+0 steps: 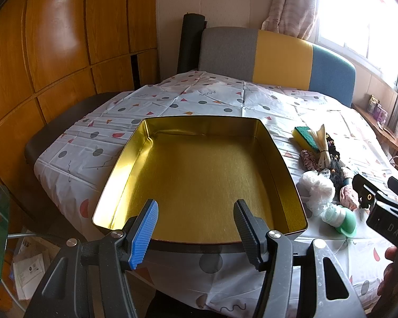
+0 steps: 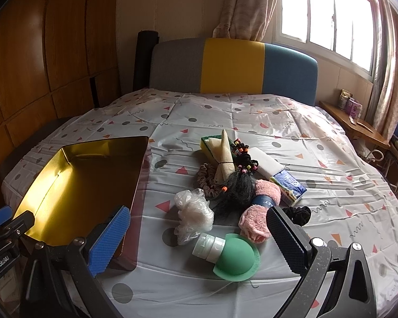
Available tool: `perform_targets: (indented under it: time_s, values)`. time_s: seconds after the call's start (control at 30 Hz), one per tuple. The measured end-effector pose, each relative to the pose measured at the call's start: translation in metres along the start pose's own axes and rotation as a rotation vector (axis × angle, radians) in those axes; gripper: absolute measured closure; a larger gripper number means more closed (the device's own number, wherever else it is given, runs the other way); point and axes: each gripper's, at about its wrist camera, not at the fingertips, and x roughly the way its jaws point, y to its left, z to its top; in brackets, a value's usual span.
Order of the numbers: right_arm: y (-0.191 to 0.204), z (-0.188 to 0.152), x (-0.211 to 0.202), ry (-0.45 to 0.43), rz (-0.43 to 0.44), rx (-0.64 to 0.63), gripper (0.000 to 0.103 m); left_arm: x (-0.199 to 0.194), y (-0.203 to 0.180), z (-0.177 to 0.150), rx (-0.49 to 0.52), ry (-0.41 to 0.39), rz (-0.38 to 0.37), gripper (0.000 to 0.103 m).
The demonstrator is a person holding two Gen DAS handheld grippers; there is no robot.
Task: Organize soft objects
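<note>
A shallow gold tin box [image 1: 276,164] [image 2: 53,159] sits empty on the patterned tablecloth. My left gripper [image 1: 196,230] hangs open over the box's near rim with nothing between its fingers. To the right lies a pile of soft things: a yellow-green sponge [image 2: 208,144], a cream cloth bundle [image 2: 225,159], beaded black hair ties [image 2: 242,156], a white plastic puff [image 2: 195,213], pink fuzzy socks [image 2: 254,221], a black scrunchie [image 2: 299,214], a tissue pack [image 2: 289,185] and a green squeeze bottle [image 2: 232,254]. My right gripper [image 2: 199,241] stands open just before the bottle, empty.
A grey, yellow and blue headboard [image 2: 233,66] stands at the back. Wooden wardrobe doors [image 1: 53,53] fill the left side. A curtained window [image 2: 329,13] and a small wooden side table [image 2: 358,127] are at the right. Papers [image 1: 29,270] lie on the floor at lower left.
</note>
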Motion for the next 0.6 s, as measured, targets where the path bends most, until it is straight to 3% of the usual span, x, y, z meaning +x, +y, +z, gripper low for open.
perform_targets:
  time_s: [0.6]
  values:
    - [-0.027,0.006,0.001,-0.018,-0.024,0.033,0.0,0.0,-0.012,0.0,0.037,0.011,0.002,0.043]
